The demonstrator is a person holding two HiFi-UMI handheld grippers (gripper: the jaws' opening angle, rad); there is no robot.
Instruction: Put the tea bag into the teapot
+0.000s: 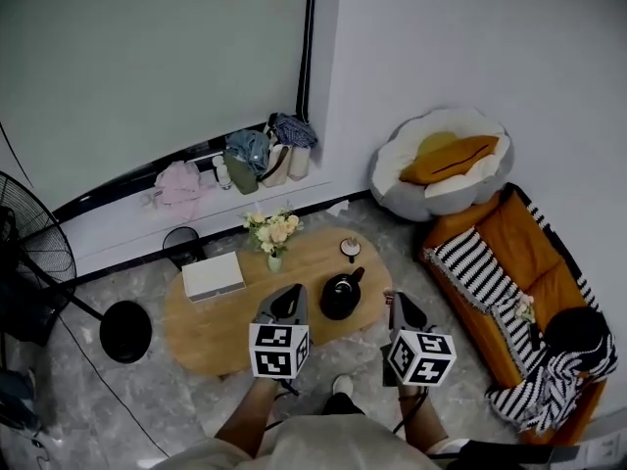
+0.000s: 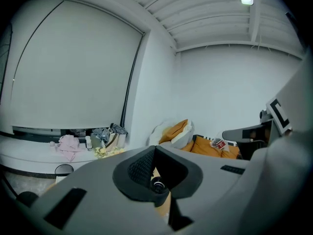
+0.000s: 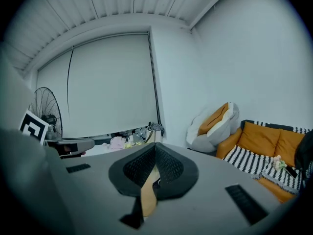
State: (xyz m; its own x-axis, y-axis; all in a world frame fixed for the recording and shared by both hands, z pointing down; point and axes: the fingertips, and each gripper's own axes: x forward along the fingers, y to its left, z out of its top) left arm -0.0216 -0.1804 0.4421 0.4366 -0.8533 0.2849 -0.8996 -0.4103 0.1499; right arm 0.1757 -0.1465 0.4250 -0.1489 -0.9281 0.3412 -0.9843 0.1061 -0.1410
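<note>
An oval table of light wood (image 1: 211,336) stands on the grey marbled floor (image 1: 147,399). Four things rest on its top. A flat white rectangular box (image 1: 213,276) lies towards the left end. A small pale vase of cream and yellow flowers (image 1: 273,235) stands upright at the far edge, just beside the box. A round black teapot (image 1: 340,297) sits right of centre. Behind it, near the far edge, is a small round white-rimmed cup (image 1: 350,249); its contents cannot be made out.

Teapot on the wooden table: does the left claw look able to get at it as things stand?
Probably yes. The left claw hangs over the table just beside the teapot, with nothing standing between them. Its jaws are shut, so they would have to open first.
</note>
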